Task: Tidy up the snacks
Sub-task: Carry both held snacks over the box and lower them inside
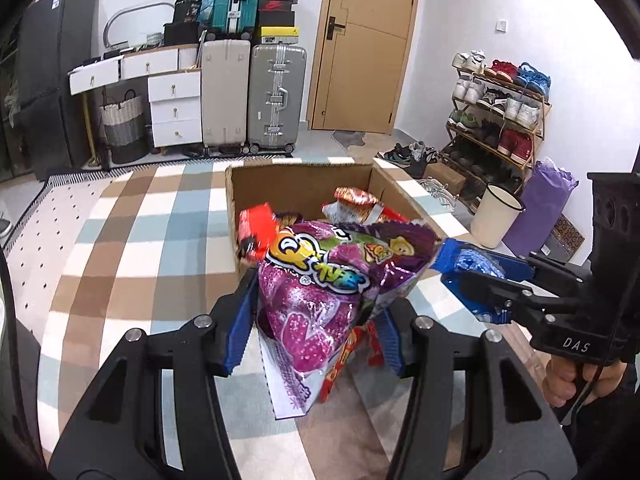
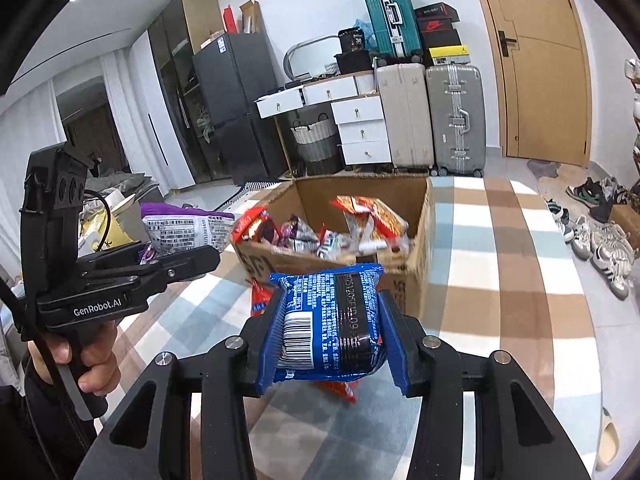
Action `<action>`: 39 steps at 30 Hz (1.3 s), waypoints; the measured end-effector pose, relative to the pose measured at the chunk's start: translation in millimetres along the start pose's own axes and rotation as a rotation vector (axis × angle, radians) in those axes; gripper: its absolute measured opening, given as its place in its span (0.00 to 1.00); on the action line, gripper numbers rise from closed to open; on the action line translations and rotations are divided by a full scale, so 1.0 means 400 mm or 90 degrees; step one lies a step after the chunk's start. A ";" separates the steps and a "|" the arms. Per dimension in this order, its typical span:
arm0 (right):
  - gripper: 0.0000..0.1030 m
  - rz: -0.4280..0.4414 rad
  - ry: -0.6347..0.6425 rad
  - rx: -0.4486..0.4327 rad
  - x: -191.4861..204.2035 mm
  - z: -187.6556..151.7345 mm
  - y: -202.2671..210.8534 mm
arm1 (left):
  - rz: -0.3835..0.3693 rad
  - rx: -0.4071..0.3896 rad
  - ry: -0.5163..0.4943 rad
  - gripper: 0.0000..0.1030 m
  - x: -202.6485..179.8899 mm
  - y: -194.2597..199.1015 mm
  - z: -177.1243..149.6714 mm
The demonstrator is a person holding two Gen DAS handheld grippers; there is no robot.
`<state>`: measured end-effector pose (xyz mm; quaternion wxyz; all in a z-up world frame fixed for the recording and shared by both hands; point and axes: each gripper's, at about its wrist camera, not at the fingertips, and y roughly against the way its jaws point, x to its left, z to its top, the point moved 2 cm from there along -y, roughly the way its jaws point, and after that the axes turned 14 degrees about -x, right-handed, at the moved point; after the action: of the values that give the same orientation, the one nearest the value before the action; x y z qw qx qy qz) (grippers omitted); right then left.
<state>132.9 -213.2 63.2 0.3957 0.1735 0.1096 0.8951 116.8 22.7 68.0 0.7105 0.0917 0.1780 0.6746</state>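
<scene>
Blue ribbed pads of the left gripper (image 1: 316, 316) sat closest to the lens in the left wrist view, clamped on a purple snack bag (image 1: 320, 292) at lower centre of frame. Bag stood roughly upright, printed face toward the camera, top edge crumpled; held by its middle so it hung free above the striped rug (image 1: 120, 240). A red packet (image 1: 344, 356) showed just behind/below the purple bag; whether it was pinched too or lying on the rug, could not tell.

Right gripper (image 2: 334, 332) was closed on a blue snack pack (image 2: 332, 320), lower centre of the right wrist view, barcode side facing the lens, squeezed across its width between both pads. Same pack appeared at right of the left wrist view, close to the purple bag's top right corner but apart.

Cardboard box (image 1: 304, 184) sat open at centre of both views, just beyond both held items, already part filled with red and orange packets (image 2: 368, 212). Both grippers were raised in front of the box's near wall, likely so each snack could be carried over the rim and dropped in. Judged mid-task: transport step, two snacks in hand, neither yet over the box.

Suitcases (image 1: 276, 96) and shoe rack (image 1: 500, 112) stood in the background, upper part of frame, not involved.
</scene>
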 end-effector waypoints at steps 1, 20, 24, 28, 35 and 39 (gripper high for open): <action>0.44 0.001 0.001 -0.003 0.003 0.008 -0.003 | 0.000 -0.004 -0.005 0.49 -0.005 0.000 0.009; 0.44 0.002 -0.001 -0.014 -0.002 0.103 -0.082 | -0.007 0.005 -0.013 0.49 -0.030 -0.118 0.086; 0.44 -0.004 0.002 -0.006 -0.009 0.114 -0.101 | -0.004 0.013 -0.015 0.49 -0.027 -0.150 0.093; 0.44 -0.007 0.001 0.008 -0.019 0.117 -0.129 | 0.001 0.022 -0.015 0.49 -0.019 -0.186 0.099; 0.44 -0.011 -0.002 0.032 -0.036 0.120 -0.188 | 0.003 0.044 -0.019 0.49 -0.014 -0.257 0.092; 0.44 -0.014 0.000 0.043 -0.042 0.122 -0.212 | 0.003 0.049 -0.024 0.50 -0.015 -0.288 0.085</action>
<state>219.6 -166.6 76.1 0.3998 0.1854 0.1414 0.8864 236.3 12.0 57.5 0.7078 0.1323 0.1903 0.6673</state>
